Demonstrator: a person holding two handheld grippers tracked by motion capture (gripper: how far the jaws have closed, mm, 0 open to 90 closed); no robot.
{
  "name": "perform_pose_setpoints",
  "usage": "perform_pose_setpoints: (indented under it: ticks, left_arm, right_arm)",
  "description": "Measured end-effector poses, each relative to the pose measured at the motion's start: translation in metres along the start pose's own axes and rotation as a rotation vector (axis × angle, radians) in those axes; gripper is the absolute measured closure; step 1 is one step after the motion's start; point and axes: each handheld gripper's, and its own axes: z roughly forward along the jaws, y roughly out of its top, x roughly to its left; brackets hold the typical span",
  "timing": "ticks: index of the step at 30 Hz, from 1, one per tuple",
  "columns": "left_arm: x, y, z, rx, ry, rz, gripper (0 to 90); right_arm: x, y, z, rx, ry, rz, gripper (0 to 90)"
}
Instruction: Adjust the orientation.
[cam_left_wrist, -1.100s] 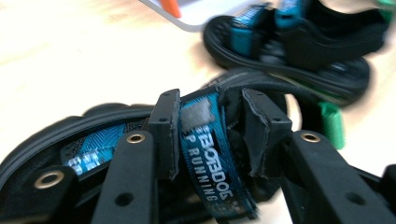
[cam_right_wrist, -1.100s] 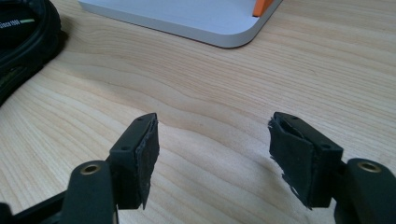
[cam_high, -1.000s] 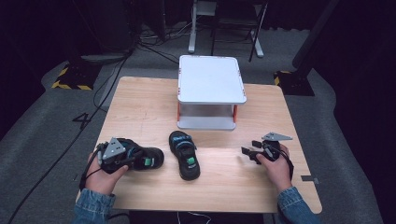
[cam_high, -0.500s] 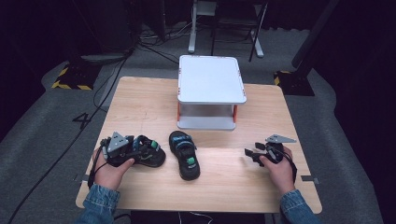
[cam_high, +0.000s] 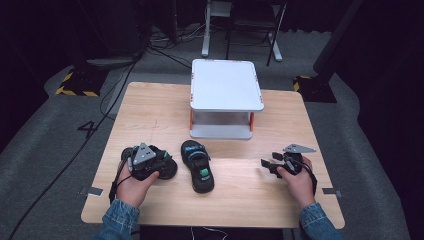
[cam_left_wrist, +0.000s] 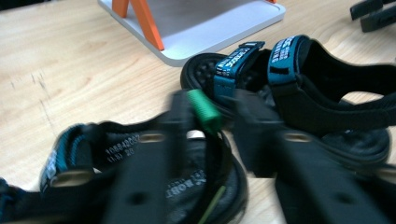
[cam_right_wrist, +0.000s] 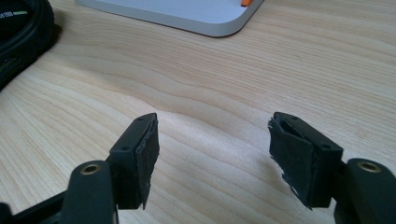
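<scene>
- The left gripper (cam_high: 159, 164) lies low over the table's (cam_high: 150, 110) near-left part, its jaws either side of the left sandal's (cam_high: 167, 167) strap (cam_left_wrist: 208, 112); they have just been closing, though contact is blurred.
- The right gripper (cam_high: 268, 166) rests near the table's right edge, jaws apart and empty.
- Since the earlier frames, the left hand and sandal shifted toward the other sandal (cam_high: 198, 172).

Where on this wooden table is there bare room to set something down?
Bare patches of the light wooden table: the wide strip left of the white two-tier stand, the strip right of it, and the stretch between the middle black-and-teal sandal and the right gripper. It is crowded front left, where the left gripper sits over the other sandal.
</scene>
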Motion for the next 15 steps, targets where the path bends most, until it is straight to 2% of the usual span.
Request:
perform_pose_setpoints:
  ticks: [1, 3, 7, 8, 9, 10, 12, 15]
  left_arm:
    - [0.0, 0.001, -0.002, 0.005, 0.0, -0.007, 79.5]
    - [0.0, 0.002, -0.007, 0.017, -0.017, -0.019, 85.6]
    - [-0.001, 0.002, -0.027, 0.041, -0.02, 0.0, 86.5]
    - [-0.001, 0.0, -0.035, 0.038, -0.024, -0.016, 86.5]
    - [-0.001, 0.0, -0.035, 0.038, -0.024, -0.016, 86.4]
    - [0.001, -0.006, -0.05, 0.041, -0.031, -0.036, 86.3]
    - [0.002, -0.012, -0.063, 0.047, -0.035, -0.076, 86.3]
    - [0.005, -0.023, -0.085, 0.063, -0.009, -0.106, 86.2]
  right_arm:
    - [-0.001, 0.0, 0.0, -0.002, 0.0, 0.003, 33.5]
    - [-0.001, 0.0, 0.0, 0.0, 0.001, 0.005, 33.5]
    - [0.001, 0.002, 0.003, 0.004, 0.009, -0.003, 33.5]
    - [0.002, 0.004, 0.005, 0.001, 0.012, -0.007, 33.4]
    - [0.003, 0.006, 0.007, 0.003, 0.018, -0.014, 33.5]
    - [0.004, 0.008, 0.01, 0.002, 0.025, -0.015, 33.5]
    - [0.007, 0.012, 0.016, 0.008, 0.037, -0.033, 33.5]
    - [0.013, 0.018, 0.025, 0.012, 0.06, -0.054, 33.5]
